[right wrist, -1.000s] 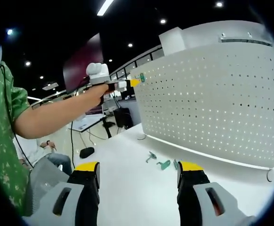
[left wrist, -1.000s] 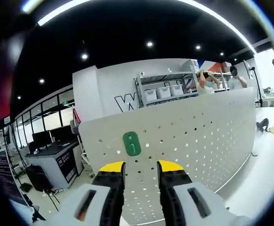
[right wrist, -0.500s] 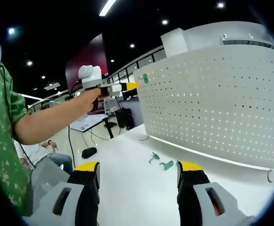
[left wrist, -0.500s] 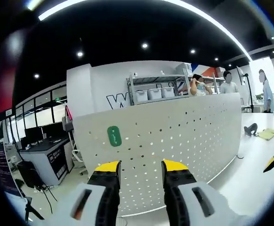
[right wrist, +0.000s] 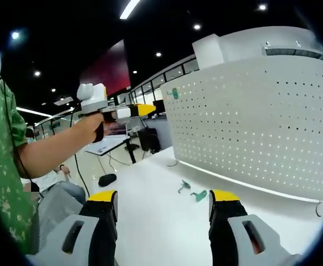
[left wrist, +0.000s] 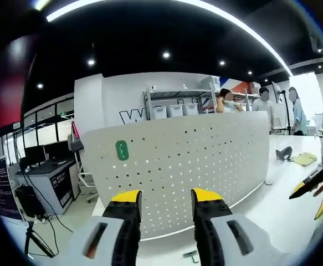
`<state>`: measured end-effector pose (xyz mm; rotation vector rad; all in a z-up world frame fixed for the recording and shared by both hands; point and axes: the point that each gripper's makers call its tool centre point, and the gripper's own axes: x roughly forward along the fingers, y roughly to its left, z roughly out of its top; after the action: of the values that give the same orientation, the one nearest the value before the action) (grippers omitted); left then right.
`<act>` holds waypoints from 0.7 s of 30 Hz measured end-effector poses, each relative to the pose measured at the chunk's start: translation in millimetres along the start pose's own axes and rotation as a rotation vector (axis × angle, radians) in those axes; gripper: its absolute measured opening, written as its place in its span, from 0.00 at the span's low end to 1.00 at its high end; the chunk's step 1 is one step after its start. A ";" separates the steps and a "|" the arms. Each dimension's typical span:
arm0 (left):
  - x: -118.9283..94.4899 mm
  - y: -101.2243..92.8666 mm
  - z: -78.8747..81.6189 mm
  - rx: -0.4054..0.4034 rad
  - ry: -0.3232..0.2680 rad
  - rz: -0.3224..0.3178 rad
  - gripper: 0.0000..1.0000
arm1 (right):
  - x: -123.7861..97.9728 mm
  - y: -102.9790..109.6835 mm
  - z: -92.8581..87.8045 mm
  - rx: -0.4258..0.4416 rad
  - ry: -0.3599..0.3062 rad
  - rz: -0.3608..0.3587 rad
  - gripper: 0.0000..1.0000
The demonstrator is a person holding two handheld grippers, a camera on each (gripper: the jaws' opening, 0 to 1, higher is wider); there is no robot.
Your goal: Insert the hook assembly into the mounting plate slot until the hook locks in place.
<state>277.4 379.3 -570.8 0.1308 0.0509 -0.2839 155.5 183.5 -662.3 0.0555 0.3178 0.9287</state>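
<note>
A shelving unit (left wrist: 175, 108) with white bins is seen behind the board, three people (left wrist: 263, 100) are gathered beyond it, and a desk (left wrist: 47, 177) with monitors is set at left.

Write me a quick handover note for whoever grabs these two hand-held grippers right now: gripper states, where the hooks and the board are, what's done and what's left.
Left hand-held gripper: open, holding nothing, raised off the table and facing the white pegboard.
Right hand-held gripper: open, holding nothing, low over the white table.
Green hook: mounted near the upper left corner of the pegboard, with no gripper touching it. That one looks done.
On the table in front of the pegboard: a green hook piece and a smaller grey-green piece, lying apart.
Left to do: probably pick up a loose piece and insert it into the pegboard until it locks.
</note>
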 end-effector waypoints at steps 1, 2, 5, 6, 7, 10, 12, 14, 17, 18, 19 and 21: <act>-4.4 -1.9 -1.6 0.001 0.004 -0.003 0.37 | -0.2 0.3 0.0 0.000 0.000 0.000 0.68; -6.9 -2.5 -2.7 0.000 0.005 -0.003 0.37 | -0.4 0.9 0.3 0.000 -0.001 0.001 0.68; -16.1 -5.4 -6.9 0.000 0.012 -0.007 0.37 | -0.9 3.0 0.7 -0.003 -0.002 0.003 0.68; -18.5 -6.5 -8.1 -0.002 0.014 -0.008 0.37 | -1.1 3.6 0.9 -0.004 -0.002 0.004 0.68; -21.9 -8.3 -10.3 -0.003 0.018 -0.012 0.37 | -1.4 4.4 1.3 -0.005 -0.004 0.005 0.68; -31.0 -13.1 -15.3 -0.006 0.029 -0.019 0.37 | -2.1 6.5 2.0 -0.008 -0.005 0.007 0.68; -36.0 -15.4 -19.2 -0.011 0.035 -0.022 0.37 | -2.6 7.6 1.8 -0.010 -0.004 0.008 0.68; -41.6 -18.7 -22.8 -0.023 0.043 -0.026 0.37 | -3.7 8.8 2.1 -0.010 -0.004 0.008 0.68; -52.2 -26.3 -28.2 -0.036 0.053 -0.036 0.37 | -5.8 10.6 2.7 -0.013 -0.008 0.008 0.68; -53.6 -27.3 -28.9 -0.037 0.053 -0.038 0.37 | -6.5 11.3 2.9 -0.014 -0.009 0.007 0.68; -58.0 -30.7 -31.0 -0.042 0.056 -0.042 0.37 | -7.1 11.6 2.6 -0.014 -0.009 0.007 0.68; -63.5 -34.7 -34.2 -0.048 0.063 -0.048 0.37 | -8.5 12.5 1.5 -0.015 -0.008 0.005 0.68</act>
<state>205.6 368.4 -604.6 0.0909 0.1230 -0.3266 141.5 184.4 -656.6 0.0459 0.3034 0.9357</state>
